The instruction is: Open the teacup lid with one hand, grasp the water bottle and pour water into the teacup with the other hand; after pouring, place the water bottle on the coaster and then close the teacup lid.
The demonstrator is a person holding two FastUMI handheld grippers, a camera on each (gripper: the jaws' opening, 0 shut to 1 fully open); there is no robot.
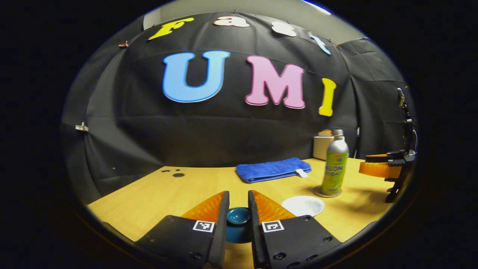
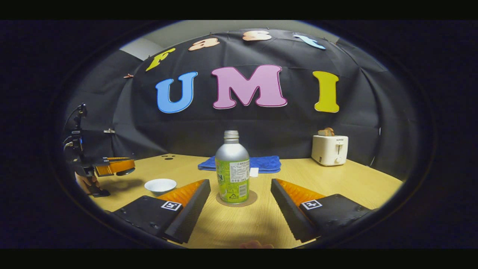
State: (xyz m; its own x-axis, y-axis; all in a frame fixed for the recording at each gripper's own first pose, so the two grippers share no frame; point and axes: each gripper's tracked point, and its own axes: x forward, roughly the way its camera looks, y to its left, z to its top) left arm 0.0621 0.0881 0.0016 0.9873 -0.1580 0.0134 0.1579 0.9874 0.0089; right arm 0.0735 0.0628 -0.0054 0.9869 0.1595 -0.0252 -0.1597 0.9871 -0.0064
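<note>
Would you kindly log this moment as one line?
left hand-held gripper: shut on teacup lid | right hand-held gripper: open, facing water bottle | bottle: on coaster

The left gripper (image 1: 239, 209), at the bottom centre of the left gripper view, has two black body plates with dark screws, each bearing a small square black-and-white marker. The right gripper (image 2: 239, 196), at the bottom of the right gripper view, has the same black plates, screws and square markers, its ribbed fingers tapering to wedges
</note>
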